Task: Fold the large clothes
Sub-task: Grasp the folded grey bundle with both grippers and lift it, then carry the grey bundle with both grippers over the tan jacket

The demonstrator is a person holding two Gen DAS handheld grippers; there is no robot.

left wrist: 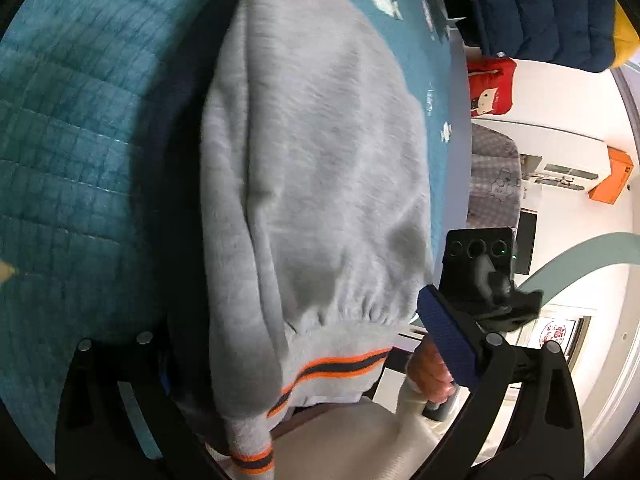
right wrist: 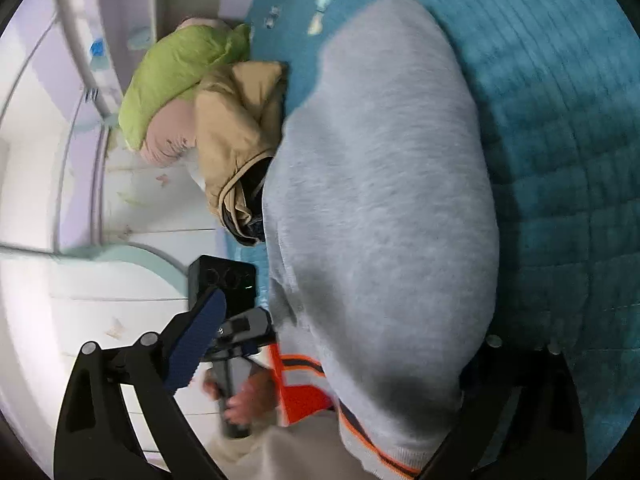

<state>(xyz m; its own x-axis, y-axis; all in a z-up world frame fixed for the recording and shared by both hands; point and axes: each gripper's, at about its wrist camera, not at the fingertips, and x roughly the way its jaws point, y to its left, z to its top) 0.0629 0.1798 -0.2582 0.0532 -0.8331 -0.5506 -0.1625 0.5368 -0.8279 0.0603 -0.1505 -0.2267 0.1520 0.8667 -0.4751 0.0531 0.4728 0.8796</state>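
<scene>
A grey sweatshirt (left wrist: 312, 184) hung half-folded over the teal bed (left wrist: 72, 128), hem at 6 o'clock, each claw — left (left wrist: 304, 364) and right (right wrist: 332, 344) — straddling its edge, jaws wide; grip unclear. Further folds likely remained; tan jacket (right wrist: 236, 128) waited at 10 o'clock.

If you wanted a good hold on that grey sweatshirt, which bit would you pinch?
Probably the striped ribbed hem of the grey sweatshirt. It is the thickest, firmest edge and hangs nearest the tools, off the teal quilt. Come from the hem side, one finger above the band and one below, near a corner.
</scene>
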